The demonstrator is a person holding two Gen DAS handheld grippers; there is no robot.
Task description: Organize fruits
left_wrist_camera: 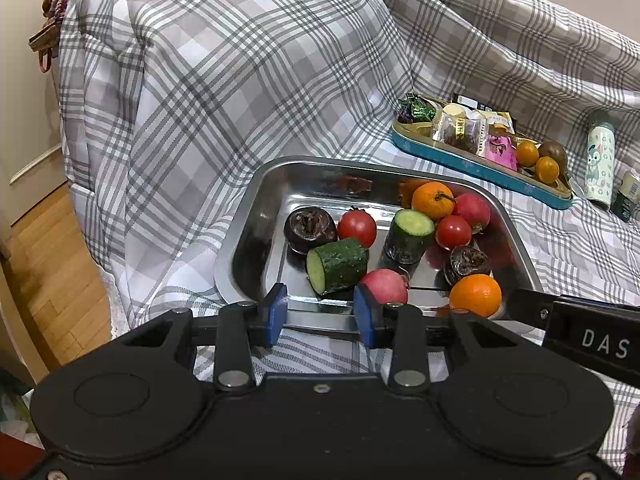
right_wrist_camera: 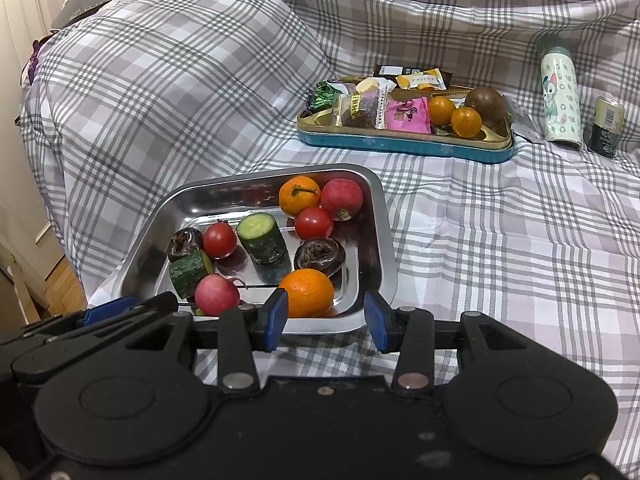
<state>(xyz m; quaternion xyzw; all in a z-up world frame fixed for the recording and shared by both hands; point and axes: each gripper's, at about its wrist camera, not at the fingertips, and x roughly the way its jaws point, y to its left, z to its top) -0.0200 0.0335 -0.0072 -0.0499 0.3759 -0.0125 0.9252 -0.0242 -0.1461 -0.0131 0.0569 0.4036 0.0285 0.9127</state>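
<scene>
both your grippers hang at the near edge of the metal tray (left_wrist_camera: 256, 208), fingers apart, nothing held. left gripper (left_wrist_camera: 320, 312) sits bottom centre of its view, lined up between the lying cucumber piece (left_wrist_camera: 338, 266) and the near radish (left_wrist_camera: 384, 286). right gripper (right_wrist_camera: 326, 320) sits bottom centre of its view, just short of the near orange (right_wrist_camera: 306, 292).

the fruit and veg are all in the tray, mid-frame in both views: two oranges, two tomatoes, two radishes, two cucumber chunks, two dark wrinkled fruits.

handling, my read:
- orange: light, firm, round, will roll on the slick steel. take it across the widest part.
- front tomato (left_wrist_camera: 357, 226): smooth, thin skin, squashes easily. close gently.
- cucumber: stiff, bumpy skin grips well. pinch the skin sides, not the wet cut faces. the standing cucumber piece (right_wrist_camera: 262, 238) may tip if nudged.
- dark fruit (right_wrist_camera: 320, 258): looks soft and shrivelled, so light squeeze.
- the tray itself looks light and may slide on the checked sheet (right_wrist_camera: 480, 240).

views differ:
- left view shows wood floor at lower left, so the tray is close to the bed edge there; it also catches your right gripper's arm at lower right.
- right view shows the snack tin (right_wrist_camera: 404, 148) in full at upper right, with two small oranges and a brown fruit in it, plus a printed bottle (right_wrist_camera: 560, 96) and a small jar (right_wrist_camera: 606, 126). it also catches your left gripper at lower left.
</scene>
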